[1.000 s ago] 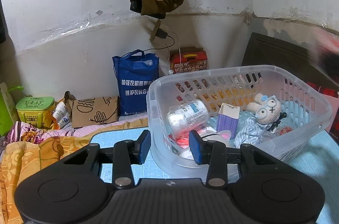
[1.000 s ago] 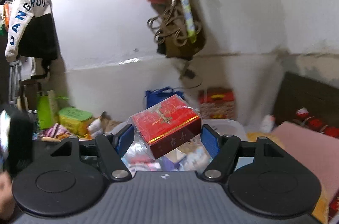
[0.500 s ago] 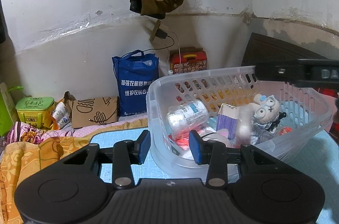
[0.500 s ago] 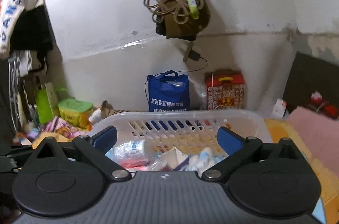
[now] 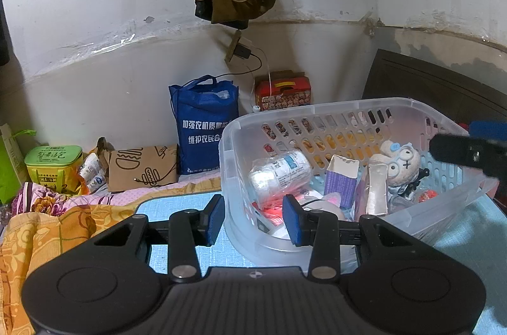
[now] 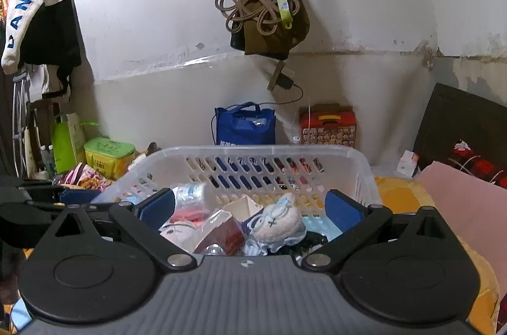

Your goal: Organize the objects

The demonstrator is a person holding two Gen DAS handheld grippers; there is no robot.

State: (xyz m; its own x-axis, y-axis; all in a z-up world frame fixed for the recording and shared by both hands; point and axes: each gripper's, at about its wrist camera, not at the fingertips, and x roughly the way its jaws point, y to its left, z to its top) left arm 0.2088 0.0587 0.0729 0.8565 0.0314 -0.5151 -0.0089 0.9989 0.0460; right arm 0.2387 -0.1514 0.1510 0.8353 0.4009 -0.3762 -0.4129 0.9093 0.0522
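Hovering over the clear basket [image 6: 279, 149], your right gripper [image 6: 250, 208] has its jaws spread wide with nothing between the pads; below them, inside the basket, lie the red box [image 6: 221, 235] on its side and the plush toy [image 6: 279, 222] just beside it; your left gripper [image 5: 253, 219] sits at the basket's near corner, its pads on either side of the rim [image 5: 253, 240], though you cannot tell whether they press it; a wrapped bottle [image 5: 280, 173] and a purple carton [image 5: 340, 179] share the basket.
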